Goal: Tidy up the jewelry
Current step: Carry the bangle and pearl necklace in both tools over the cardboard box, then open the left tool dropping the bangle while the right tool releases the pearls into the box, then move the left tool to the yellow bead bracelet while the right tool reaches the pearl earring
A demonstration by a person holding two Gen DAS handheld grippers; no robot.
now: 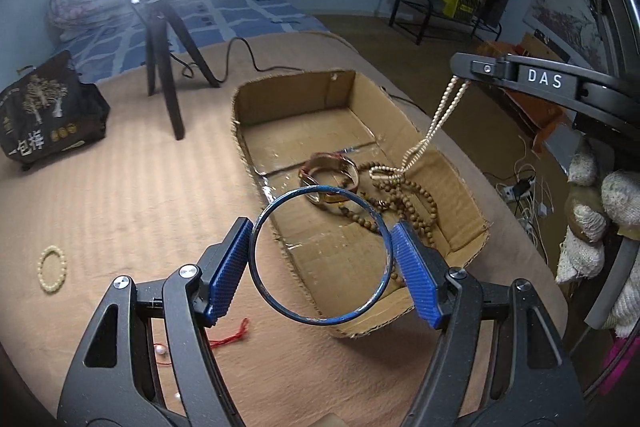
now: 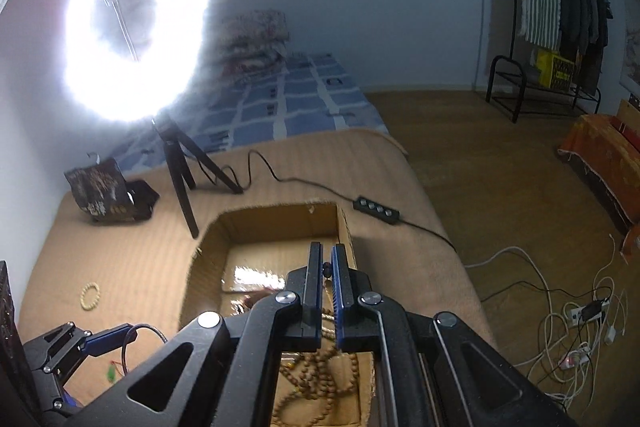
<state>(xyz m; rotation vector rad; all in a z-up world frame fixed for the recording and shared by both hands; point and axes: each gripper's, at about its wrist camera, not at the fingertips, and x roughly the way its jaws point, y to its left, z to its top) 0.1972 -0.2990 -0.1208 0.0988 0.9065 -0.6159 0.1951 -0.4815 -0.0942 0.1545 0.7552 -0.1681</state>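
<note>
1. One cardboard box point(image 1: 460, 187) is holding one brown bead necklace point(image 1: 424, 203) and one watch point(image 1: 332, 179).
2. The left gripper point(image 1: 320, 259), spread wide, is pinching one blue bangle point(image 1: 256, 267) over the box's 6 o'clock end.
3. The right gripper point(image 2: 327, 267), pressed together, is dangling one cream bead strand point(image 1: 436, 123) toward the box's 3 o'clock wall.

The open cardboard box point(image 1: 360, 163) lies ahead of the left gripper point(image 1: 322, 259), on the tan ribbed blanket point(image 1: 132, 195). In it: brown wooden bead strand point(image 1: 416, 203), gold bangle point(image 1: 332, 179). Left of the gripper: small cream bead bracelet point(image 1: 52, 269). Beyond, left: black tripod point(image 1: 168, 67).
</note>
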